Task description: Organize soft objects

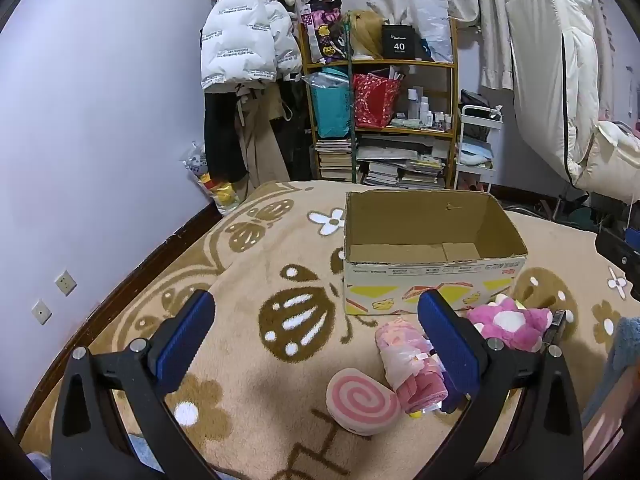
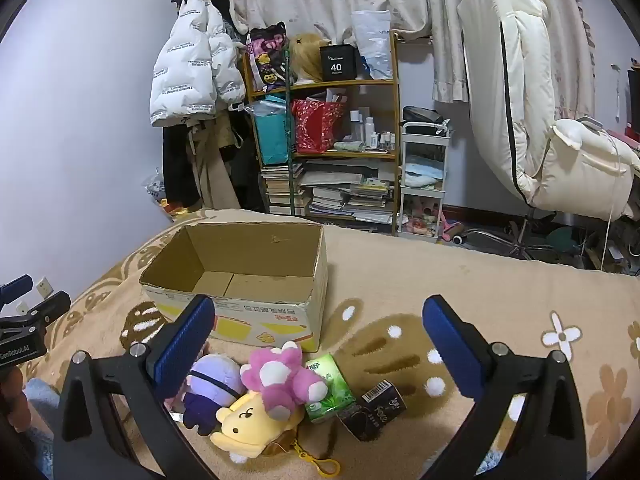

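Left wrist view: left gripper (image 1: 316,336) jaws spread wide, nothing between pads, hovering over beige flower-pattern fleece blanket (image 1: 248,360). Open brown cardboard box (image 1: 424,256) sits centre frame, looks empty. Pink swirl cushion (image 1: 362,400), pink rolled cloth bundle (image 1: 410,364), pink-white flower plush (image 1: 510,324) lie lower right, just in front of box.

Right wrist view: right gripper (image 2: 318,344) also wide apart, gripping nothing. Yellow bear plush (image 2: 250,424), purple plush (image 2: 212,388), green tissue pack (image 2: 328,388) lie lower centre.

Ahead of your right tongs (image 2: 316,344) the open brown cardboard box (image 2: 256,308) sits behind the pink plush flower (image 2: 284,376); the green tissue pack (image 2: 328,388) lies right of the flower.
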`<move>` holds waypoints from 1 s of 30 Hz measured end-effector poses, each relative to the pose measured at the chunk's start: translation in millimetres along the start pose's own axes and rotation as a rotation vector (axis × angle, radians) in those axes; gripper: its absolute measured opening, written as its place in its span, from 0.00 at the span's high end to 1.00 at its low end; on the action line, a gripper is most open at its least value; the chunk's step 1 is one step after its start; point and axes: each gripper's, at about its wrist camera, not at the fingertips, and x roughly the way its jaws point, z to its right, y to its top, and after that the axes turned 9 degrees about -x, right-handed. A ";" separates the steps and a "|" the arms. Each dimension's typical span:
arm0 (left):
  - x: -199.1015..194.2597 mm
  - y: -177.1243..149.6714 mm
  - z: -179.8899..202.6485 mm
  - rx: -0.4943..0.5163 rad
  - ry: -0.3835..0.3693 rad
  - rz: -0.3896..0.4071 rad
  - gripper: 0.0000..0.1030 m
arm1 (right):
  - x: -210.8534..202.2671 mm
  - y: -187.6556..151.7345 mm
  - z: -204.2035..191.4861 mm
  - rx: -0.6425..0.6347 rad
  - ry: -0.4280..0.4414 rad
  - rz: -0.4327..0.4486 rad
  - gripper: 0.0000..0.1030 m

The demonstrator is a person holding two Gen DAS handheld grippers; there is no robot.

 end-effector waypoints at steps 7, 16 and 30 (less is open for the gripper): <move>0.6 0.0 0.0 -0.001 0.003 0.000 0.02 | -0.2 0.1 0.2 -0.001 -0.001 -0.002 0.00; 0.4 -0.2 1.1 0.006 0.001 -0.002 0.02 | -0.7 0.2 -1.5 -0.005 0.003 -0.001 0.00; 2.0 -1.4 1.2 0.009 0.001 -0.003 0.02 | 1.4 0.2 0.0 -0.001 -0.001 -0.004 0.00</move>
